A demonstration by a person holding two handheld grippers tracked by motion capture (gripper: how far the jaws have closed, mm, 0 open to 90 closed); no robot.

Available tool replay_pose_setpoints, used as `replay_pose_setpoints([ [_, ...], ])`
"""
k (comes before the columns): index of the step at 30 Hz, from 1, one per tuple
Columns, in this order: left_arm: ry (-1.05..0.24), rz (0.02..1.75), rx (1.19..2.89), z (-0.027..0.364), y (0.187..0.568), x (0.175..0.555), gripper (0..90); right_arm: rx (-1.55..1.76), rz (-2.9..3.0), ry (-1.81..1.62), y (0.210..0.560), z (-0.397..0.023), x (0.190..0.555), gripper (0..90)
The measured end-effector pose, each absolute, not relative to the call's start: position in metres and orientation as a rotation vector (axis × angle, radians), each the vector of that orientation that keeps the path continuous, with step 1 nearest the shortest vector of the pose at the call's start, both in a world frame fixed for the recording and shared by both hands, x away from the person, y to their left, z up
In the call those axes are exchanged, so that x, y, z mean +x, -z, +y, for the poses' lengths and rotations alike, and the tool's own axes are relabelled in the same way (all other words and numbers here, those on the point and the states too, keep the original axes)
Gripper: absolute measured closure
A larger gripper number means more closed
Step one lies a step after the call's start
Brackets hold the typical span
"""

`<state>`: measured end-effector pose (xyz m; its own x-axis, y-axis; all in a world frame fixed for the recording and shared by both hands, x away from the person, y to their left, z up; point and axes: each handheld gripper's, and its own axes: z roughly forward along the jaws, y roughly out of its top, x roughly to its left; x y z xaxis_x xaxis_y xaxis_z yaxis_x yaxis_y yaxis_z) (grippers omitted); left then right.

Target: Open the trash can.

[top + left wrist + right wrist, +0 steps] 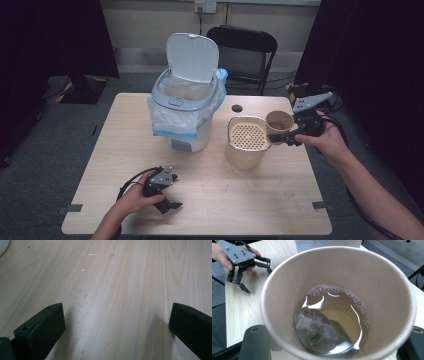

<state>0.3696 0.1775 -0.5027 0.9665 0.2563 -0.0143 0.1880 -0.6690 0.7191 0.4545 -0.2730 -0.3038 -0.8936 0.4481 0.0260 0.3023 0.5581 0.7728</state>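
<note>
Where right gripper (284,137) clamps, round paper cup (278,125)

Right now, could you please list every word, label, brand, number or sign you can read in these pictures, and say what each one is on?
No text is readable in any view.
Bin: a small bluish mark low on its front, too small and blurred to read.
Paper cup in the right tongs: plain, no print in view.
Strainer container: plain.
Left tongs: no lettering visible.
</note>
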Motion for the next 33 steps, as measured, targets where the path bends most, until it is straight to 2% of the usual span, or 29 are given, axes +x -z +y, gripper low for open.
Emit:
replay_pose_setpoints([
  [13,-0.116,0.304,2.319,0.177,0.503,0.37,0.0,0.643,2.594,-1.263,0.293,-0.258,0.473,28.2],
  [33,-0.116,0.303,2.319,0.177,0.503,0.37,0.0,0.744,2.525,-1.214,0.313,-0.259,0.507,28.3],
])
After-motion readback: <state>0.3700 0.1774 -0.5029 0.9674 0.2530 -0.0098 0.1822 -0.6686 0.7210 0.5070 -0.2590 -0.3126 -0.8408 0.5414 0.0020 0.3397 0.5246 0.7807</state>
